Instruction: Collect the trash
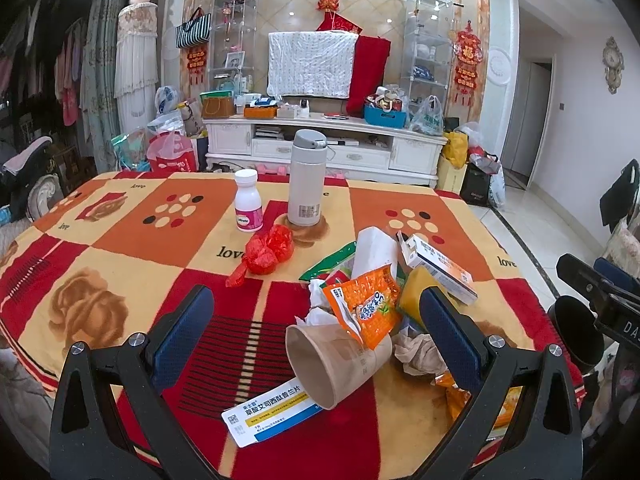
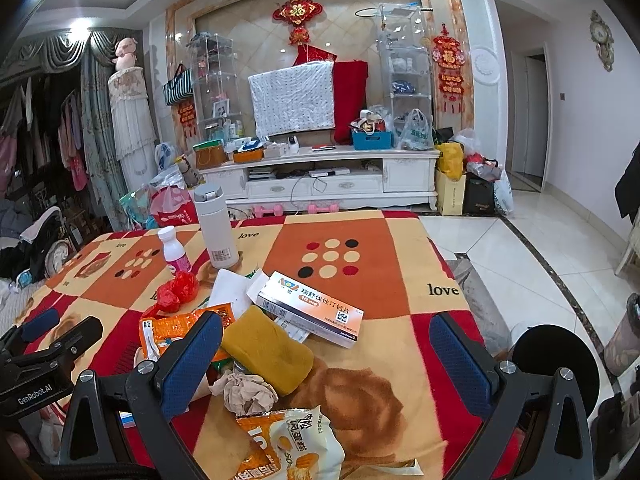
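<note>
Trash pile: my paper cup [image 1: 340, 364] is lying tipped, an orange wrapper [image 1: 366, 304] crumpling over it on the worktop [image 1: 120, 240].
Left claw [image 1: 316, 340]: I am holding it wide, empty.
Right claw [image 2: 326, 364]: I am holding it wide, empty.

Black-framed tongs [image 1: 316, 344], blue ribbed pads [image 1: 182, 334], silver screws [image 1: 137, 338].

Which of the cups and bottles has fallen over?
The paper cup lies on its side; the grey flask and white pill bottle stand upright.
</note>
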A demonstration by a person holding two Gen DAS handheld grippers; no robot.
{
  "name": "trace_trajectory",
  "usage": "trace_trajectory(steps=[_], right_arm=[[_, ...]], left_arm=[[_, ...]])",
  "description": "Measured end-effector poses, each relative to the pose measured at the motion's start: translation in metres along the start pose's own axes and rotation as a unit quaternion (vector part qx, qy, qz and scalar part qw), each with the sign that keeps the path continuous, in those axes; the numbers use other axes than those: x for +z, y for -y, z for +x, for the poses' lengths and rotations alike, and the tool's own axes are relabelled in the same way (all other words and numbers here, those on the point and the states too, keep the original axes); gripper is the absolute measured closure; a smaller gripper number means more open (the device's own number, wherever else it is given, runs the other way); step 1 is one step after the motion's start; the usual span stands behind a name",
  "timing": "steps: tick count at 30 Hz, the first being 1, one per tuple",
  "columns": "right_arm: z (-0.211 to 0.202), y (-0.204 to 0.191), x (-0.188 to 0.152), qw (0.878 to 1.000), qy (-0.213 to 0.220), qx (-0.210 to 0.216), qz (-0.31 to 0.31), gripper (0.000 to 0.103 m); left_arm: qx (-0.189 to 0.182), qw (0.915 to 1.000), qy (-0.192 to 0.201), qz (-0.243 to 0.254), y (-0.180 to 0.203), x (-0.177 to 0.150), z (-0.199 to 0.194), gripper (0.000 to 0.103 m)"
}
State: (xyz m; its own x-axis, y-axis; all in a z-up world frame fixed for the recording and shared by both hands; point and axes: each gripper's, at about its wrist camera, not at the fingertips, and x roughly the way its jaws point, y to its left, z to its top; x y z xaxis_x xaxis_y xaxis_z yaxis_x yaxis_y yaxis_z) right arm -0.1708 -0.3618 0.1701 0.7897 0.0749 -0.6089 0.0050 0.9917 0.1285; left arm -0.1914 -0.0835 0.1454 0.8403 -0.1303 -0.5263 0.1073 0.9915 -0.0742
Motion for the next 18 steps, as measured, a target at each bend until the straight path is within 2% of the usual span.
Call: trace_trajectory(steps=[18], right_arm=[[-0.0001, -0.0005, 0.0001, 1.0, -0.002, 0.0, -0.002, 0.001]], left_arm=[[-0.001, 1.0, -0.002, -0.001, -0.0002, 0.0008, 0.0008, 0.001]])
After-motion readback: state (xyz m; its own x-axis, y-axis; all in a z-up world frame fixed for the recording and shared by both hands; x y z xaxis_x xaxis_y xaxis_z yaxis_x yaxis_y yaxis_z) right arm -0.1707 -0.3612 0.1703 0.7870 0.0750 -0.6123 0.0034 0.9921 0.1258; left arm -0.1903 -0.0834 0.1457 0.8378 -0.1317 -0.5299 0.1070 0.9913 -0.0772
